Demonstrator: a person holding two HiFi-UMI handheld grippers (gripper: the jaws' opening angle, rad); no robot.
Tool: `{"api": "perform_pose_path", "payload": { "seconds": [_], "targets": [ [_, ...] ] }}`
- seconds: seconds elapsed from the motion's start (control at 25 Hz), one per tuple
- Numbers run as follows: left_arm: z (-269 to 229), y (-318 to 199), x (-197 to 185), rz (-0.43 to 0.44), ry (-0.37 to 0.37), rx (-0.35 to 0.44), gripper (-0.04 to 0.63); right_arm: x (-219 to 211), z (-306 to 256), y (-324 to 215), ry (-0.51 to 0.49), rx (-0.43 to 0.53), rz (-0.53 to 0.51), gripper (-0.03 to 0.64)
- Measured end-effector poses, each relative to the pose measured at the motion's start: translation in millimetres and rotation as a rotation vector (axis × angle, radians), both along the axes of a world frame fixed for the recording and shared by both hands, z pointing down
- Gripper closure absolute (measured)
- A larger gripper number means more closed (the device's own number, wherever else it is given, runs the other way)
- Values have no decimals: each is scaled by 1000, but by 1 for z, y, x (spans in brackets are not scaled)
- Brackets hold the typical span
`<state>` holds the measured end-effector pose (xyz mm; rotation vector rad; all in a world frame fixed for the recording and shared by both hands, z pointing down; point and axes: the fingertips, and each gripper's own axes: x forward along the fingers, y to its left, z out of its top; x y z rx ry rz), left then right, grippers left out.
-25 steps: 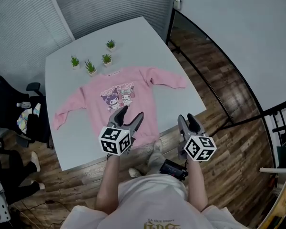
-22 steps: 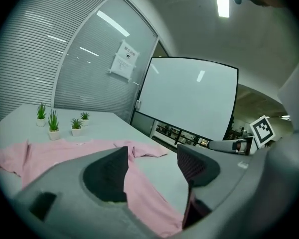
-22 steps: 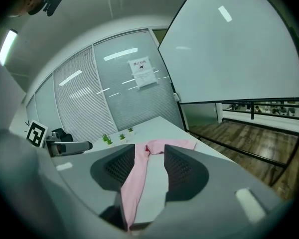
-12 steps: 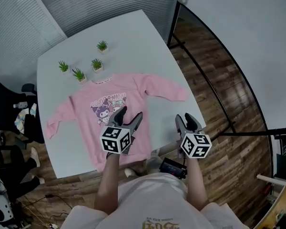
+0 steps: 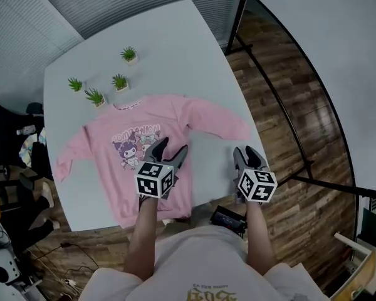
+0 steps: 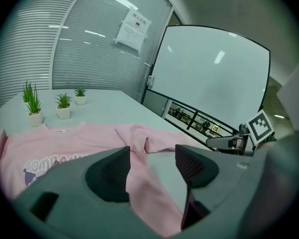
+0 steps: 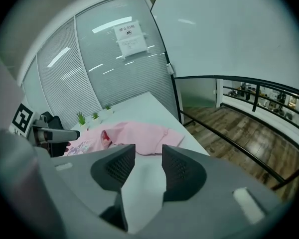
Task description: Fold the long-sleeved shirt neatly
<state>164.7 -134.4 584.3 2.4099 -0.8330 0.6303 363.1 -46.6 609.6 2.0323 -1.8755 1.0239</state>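
White table (image 5: 194, 36) carries the pink long-sleeved shirt (image 5: 144, 137), spread flat, print up. Both claws have dropped closer: the left gripper (image 5: 170, 148) hovers over its hem, jaws narrowing yet apart, empty; the right gripper (image 5: 247, 152) gapes empty above bare tabletop.

Pale grey counter (image 5: 175, 36) with rounded corners, seen from above. Spread front up across its near half, a pink long-sleeved shirt (image 5: 175, 115), cartoon print (image 5: 133, 144) on the chest, collar toward the far side, hem close to the near edge. Bent sleeve (image 5: 222, 123) stretched out toward the counter's right edge in the head view; other sleeve (image 5: 66, 158) angled down along the left edge. Beyond the collar, four small potted plants (image 5: 119, 81) in a loose cluster, just apart from the shirt. Bare surface on the far half.
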Motion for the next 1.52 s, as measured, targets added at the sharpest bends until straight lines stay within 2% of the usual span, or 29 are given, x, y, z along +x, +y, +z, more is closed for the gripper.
{"api": "perform_pose_path", "payload": {
  "seconds": [0.4,0.84,1.04,1.52],
  "targets": [
    [37,-8,26,19,-72,-56,328,27,39,-21,-19,-84,21,434],
    [49,-13,39,32,-96,-69,330,31,63,-34,-30,-156,18,440],
    [48,-14,42,32,-99,-71,333,35,68,-34,15,-197,8,558],
    [39,-21,39,18,-96,-63,330,45,51,-39,42,-170,15,575]
  ]
}}
